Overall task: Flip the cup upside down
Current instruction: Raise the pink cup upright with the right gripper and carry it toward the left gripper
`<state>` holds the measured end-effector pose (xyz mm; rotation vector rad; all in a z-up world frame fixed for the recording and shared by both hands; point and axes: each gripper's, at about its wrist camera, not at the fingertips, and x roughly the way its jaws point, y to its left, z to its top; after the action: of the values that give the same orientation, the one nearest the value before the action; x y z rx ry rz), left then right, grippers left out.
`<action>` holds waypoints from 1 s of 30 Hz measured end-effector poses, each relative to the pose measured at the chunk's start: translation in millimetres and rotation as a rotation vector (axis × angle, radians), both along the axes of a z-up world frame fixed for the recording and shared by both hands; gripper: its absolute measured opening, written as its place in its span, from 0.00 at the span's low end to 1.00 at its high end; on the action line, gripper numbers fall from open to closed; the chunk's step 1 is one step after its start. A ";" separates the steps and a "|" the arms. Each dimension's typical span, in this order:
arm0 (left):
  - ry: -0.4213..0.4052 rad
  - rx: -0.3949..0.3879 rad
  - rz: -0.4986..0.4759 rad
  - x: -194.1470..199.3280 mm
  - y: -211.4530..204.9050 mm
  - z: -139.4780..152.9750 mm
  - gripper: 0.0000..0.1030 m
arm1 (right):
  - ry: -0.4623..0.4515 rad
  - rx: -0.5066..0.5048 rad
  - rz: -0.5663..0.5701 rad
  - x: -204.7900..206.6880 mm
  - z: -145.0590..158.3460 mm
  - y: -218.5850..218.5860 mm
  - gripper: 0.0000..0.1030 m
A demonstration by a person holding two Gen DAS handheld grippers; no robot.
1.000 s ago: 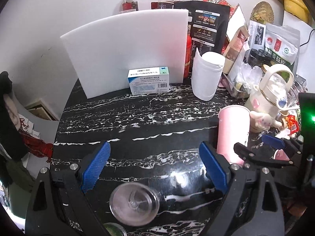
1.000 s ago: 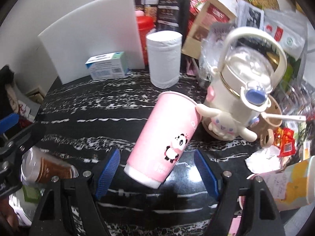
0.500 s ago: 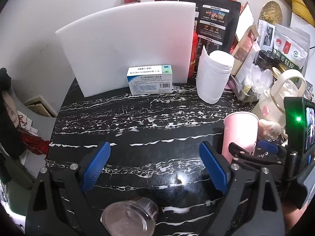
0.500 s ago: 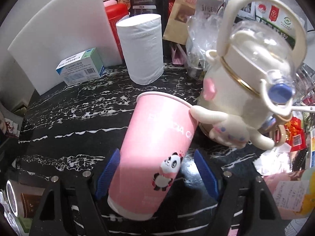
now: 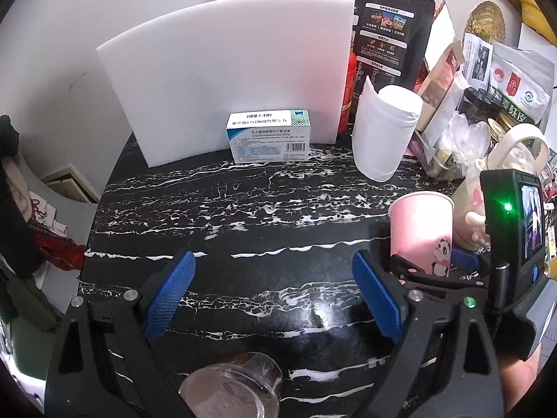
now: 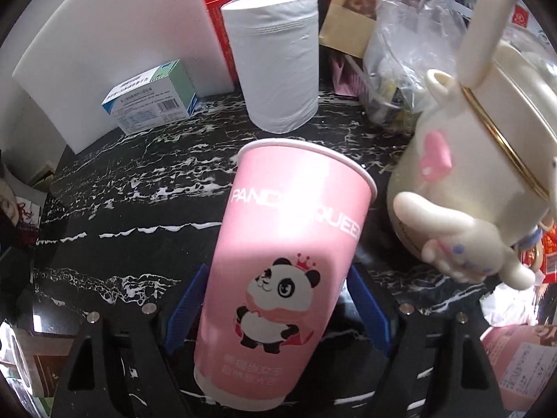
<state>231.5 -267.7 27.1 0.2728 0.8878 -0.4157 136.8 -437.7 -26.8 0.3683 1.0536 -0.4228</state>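
- Black marble-veined table point(image 5: 243, 230) with a cluttered far edge: a white foam board point(image 5: 226, 76) leans against the wall, a small medicine box point(image 5: 269, 136) stands in front of it, and a roll of tissue point(image 6: 275, 59) stands to its right.
- Pink paper cup point(image 6: 278, 271) with a panda print – it stands mouth-up at the right of the table, just beside a cream kettle point(image 6: 480, 160), rim close to the kettle's side.
- Right gripper point(image 6: 275, 310) has its blue fingers point(image 6: 184, 310) either side of the cup's lower half; whether they already press the wall I cannot tell, since the cup hides the contact.
- Left gripper point(image 5: 275, 292) is spread wide and grips nothing, over bare table to the cup's left.
- Handling, as a judgement: thin paper, very light and easily crushed, so a gentle squeeze low on the body – where the base stiffens it – looks safest; the glossy print may slip a little during the turn.
- The cup's inside is not visible, so whether it holds anything is unknown. A clear glass jar point(image 5: 236, 390) lying near the left gripper shows brownish contents.
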 end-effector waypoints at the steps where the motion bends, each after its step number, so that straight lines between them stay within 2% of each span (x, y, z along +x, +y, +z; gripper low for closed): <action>1: 0.000 0.000 -0.001 -0.4 0.5 0.0 0.89 | -0.001 -0.001 0.004 0.0 0.1 0.4 0.79; 8: -0.008 -0.007 -0.001 -7.2 4.2 5.2 0.89 | -0.015 0.004 0.044 -2.3 2.5 2.6 0.75; 16: -0.034 -0.022 0.001 -26.4 17.4 17.5 0.89 | -0.065 -0.007 0.058 -20.0 21.0 15.4 0.74; 30: -0.095 -0.064 0.003 -89.9 68.2 42.1 0.89 | -0.117 0.031 0.102 -82.5 39.6 66.3 0.74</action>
<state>141.6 -199.5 69.2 0.2304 0.7802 -0.4242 54.3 -371.4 12.8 0.3612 0.9611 -0.2902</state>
